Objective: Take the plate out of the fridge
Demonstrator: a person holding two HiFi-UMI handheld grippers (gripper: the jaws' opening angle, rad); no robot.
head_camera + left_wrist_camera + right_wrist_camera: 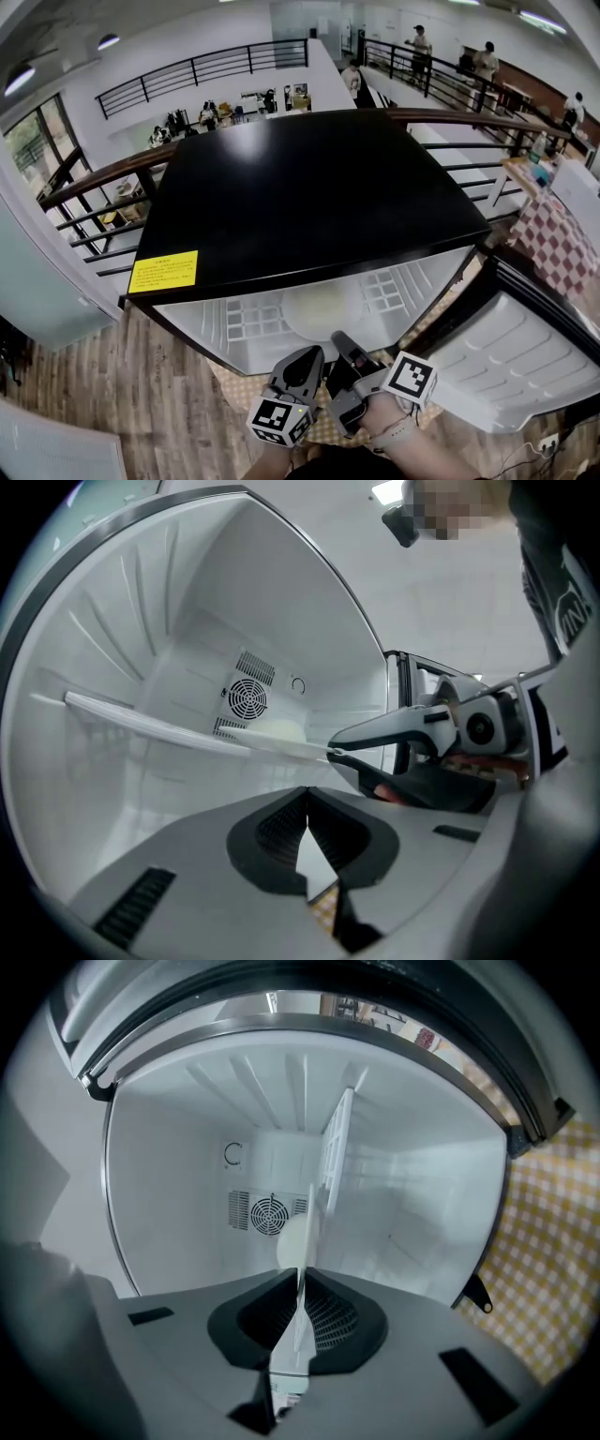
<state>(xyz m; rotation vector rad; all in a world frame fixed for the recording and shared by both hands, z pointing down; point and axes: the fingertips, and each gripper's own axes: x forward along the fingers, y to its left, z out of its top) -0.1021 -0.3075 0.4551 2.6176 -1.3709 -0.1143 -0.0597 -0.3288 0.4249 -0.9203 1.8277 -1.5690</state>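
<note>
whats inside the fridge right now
A white plate lies on a wire shelf, its rim pinched by the right hand-held gripper; a fan vent sits on the back wall. From the head view the fridge top covers the rear part.
</note>
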